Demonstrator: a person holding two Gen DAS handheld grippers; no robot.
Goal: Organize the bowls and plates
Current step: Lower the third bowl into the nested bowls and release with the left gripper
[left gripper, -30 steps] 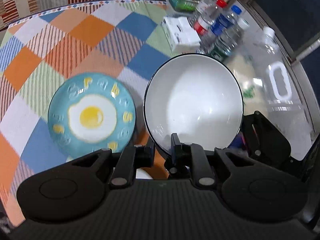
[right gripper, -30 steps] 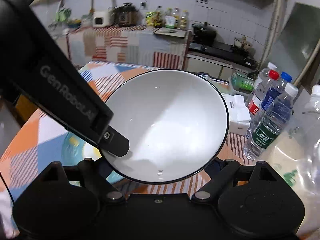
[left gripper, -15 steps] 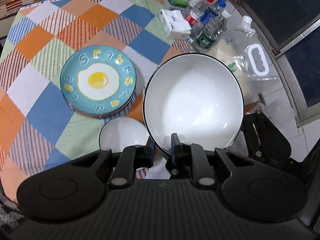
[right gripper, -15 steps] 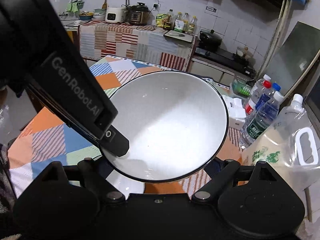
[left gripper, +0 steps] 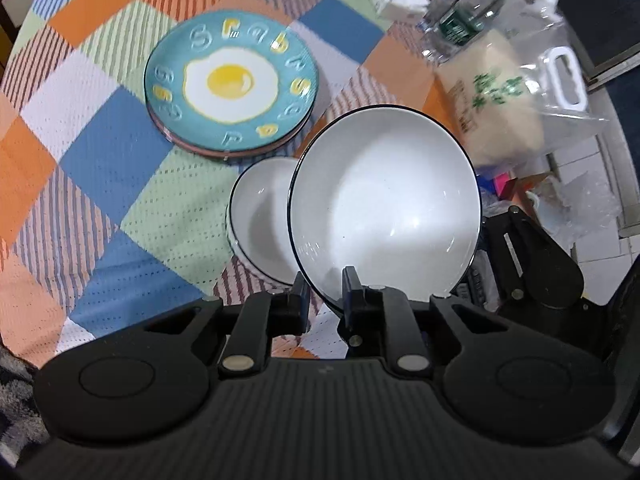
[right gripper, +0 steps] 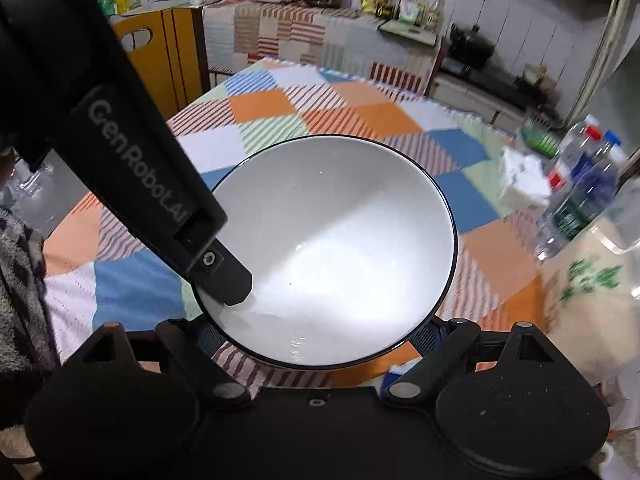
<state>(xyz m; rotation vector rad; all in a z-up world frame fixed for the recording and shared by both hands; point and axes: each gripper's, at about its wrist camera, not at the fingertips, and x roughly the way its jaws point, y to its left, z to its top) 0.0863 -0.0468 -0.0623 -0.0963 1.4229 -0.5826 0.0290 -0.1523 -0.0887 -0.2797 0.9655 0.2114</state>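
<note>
The left gripper [left gripper: 324,300] is clamped on the near rim of a large white bowl [left gripper: 384,216], one finger inside the bowl and one outside, and holds it tilted above the checked tablecloth [left gripper: 100,152]. The right gripper [right gripper: 320,340] sits under the same bowl [right gripper: 332,252], its fingers wide apart on either side of the bowl's underside; whether they touch it I cannot tell. The left gripper's finger [right gripper: 224,276] shows in the right wrist view too, pressed on the bowl's inner wall. A smaller white bowl [left gripper: 260,216] stands on the cloth just beside and partly behind the held one. Farther back lies a teal plate [left gripper: 232,80] with a fried-egg picture (stacked on at least one other plate). Water bottles [right gripper: 580,192] and a clear bag [left gripper: 516,92] crowd the table's right edge
</note>
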